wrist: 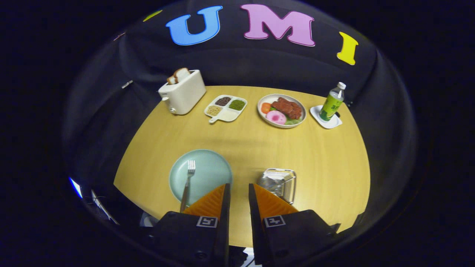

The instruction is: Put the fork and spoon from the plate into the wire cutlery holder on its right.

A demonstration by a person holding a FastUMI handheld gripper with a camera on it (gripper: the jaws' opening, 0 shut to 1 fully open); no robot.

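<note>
A slim silver metal fork is seen lying on the round pale-green glazed plate, tines pointing away, its handle running back toward the near rim and disappearing behind the left finger. No spoon can be made out on the plate; whether it is hidden behind the fingers cannot be told. The gripper is held above the near edge of the round, pale wooden counter, its 2 fingers parted by a narrow gap with nothing between them, so it is released and empty. The rectangular silver wire cutlery holder stands just right of the plate, partly covered by the right finger.

Several risks are judged from here. The fork is thin, smooth and flat against a slick glazed surface, so it could be pushed along rather than lifted, or the plate itself could be nudged. The narrow gap may need widening, or the handle could be missed. A grip taken far from the middle would let the fork swing and slip. The holder looks light and open-meshed, so it might be tipped by a clumsy entry, or tines could be caught in the wires.

Well beyond, a boxy white toaster with bread, a white 3-compartment dish, a plate of food and a green-labelled plastic bottle are set apart from the work.
</note>
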